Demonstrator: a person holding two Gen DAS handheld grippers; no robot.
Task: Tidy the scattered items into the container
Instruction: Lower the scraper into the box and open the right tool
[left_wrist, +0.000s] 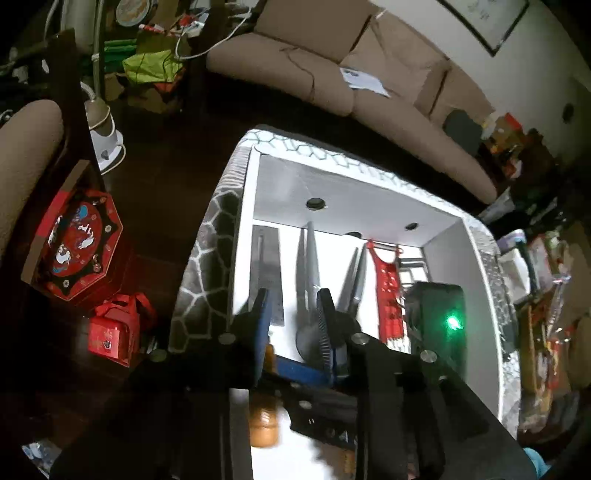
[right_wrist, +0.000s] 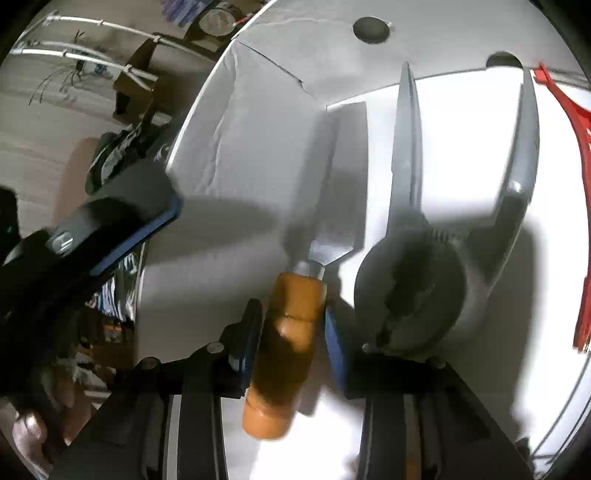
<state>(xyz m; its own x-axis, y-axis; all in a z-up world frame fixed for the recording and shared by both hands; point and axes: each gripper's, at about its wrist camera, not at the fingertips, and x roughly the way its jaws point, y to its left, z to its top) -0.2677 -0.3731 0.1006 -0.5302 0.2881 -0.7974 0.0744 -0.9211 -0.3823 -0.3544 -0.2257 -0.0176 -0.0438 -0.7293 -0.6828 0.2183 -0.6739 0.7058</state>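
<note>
The right hand-held gripper (right_wrist: 291, 343) is clenched on the orange wooden handle (right_wrist: 284, 354) of a scraper, angled down so its blade (right_wrist: 332, 206) rests on the floor of the white container (left_wrist: 255, 192), apparently to set it beside the pliers (right_wrist: 417, 258). The left hand-held gripper (left_wrist: 291, 314) hovers just above the pliers, jaws parted on nothing.

Ahead of your left hand-held gripper (left_wrist: 291, 306), a beige sofa (left_wrist: 332, 62) lines the pale wall (left_wrist: 546, 66); dark floor (left_wrist: 162, 177) lies between.
</note>
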